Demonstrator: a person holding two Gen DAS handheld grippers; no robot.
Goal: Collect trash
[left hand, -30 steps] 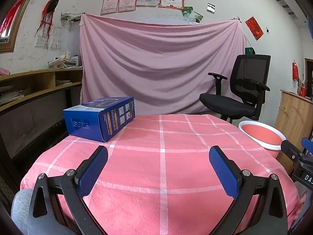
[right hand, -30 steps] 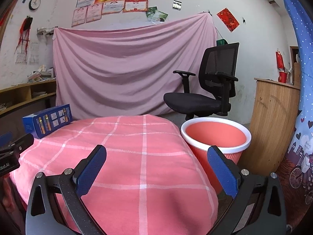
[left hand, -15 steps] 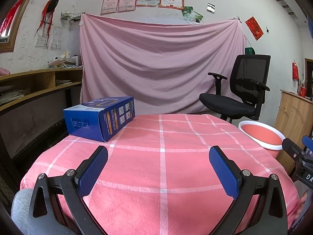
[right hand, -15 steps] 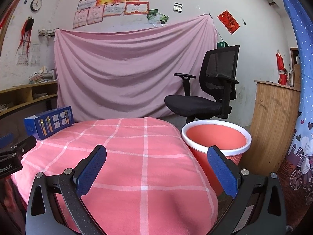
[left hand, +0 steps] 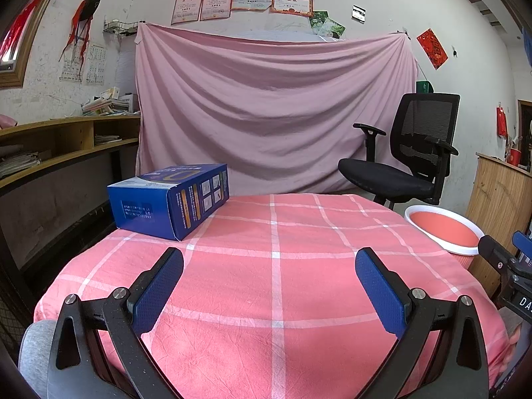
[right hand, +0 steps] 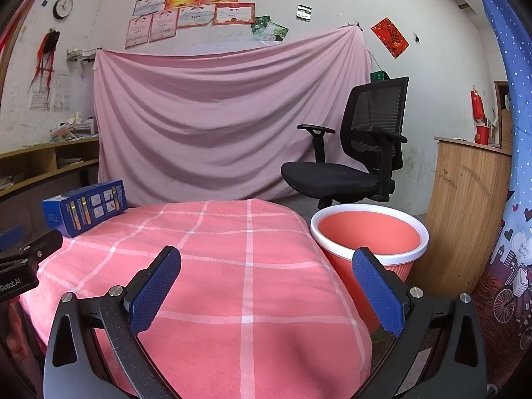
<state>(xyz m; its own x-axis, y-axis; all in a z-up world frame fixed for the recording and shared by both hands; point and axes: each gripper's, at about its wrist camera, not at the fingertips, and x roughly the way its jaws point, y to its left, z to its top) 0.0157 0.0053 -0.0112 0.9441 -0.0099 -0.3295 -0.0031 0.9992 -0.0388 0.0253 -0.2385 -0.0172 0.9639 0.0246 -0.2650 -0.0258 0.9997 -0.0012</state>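
- We see the left gripper in the lower half of the left wrist view, fingers spread wide, nothing between the blue pads.
- The right gripper sits in the lower half of its own view, jaws also wide apart and holding nothing.
- The blue box rests on the pink checked tablecloth, left of centre in the left wrist view, near the table's far left edge; well apart from both grippers.
- In the right wrist view we find the same box at mid left, on the cloth's far left corner.
- The pink bin with a white rim stands just beside the table's right edge, right of centre in the right wrist view; we see nothing inside, though its bottom is out of sight. In the left wrist view only its top shows at mid right.
- The right gripper's body pokes in at the lower right edge of the left wrist view; the left one's at the lower left edge of the right wrist view.
- Behind, we note a black office chair and a pink sheet hung on the wall.
- A grey sleeve shows at lower left in the left wrist view.
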